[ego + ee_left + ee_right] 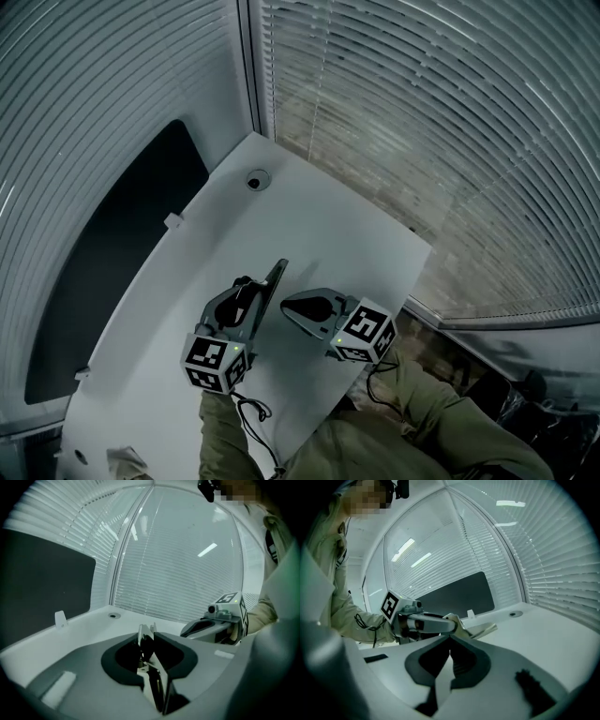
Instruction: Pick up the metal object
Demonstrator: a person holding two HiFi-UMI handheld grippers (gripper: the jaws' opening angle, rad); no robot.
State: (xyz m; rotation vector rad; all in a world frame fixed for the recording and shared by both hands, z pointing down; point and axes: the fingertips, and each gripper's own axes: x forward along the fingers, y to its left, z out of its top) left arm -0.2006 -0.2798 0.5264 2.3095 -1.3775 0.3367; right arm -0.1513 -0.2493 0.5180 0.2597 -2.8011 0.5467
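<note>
The metal object (276, 277) is a long, thin, shiny strip. My left gripper (251, 298) is shut on its near end, and the far end sticks out past the jaws over the white table (309, 216). In the left gripper view the strip (143, 638) stands on edge, pinched between the dark pads of the left gripper (149, 635). From the right gripper view I see the strip (485, 630) poking out of the left gripper (457, 626), low over the table. My right gripper (287, 305) hovers just right of it, shut, with nothing between its tips (450, 637).
A round hole (257, 179) lies near the table's far corner. Small white clips (174, 221) sit on the left edge, beside a dark panel (122, 253). Slatted blinds (422, 112) close off the far and right sides. A cable (251, 411) trails from the left gripper.
</note>
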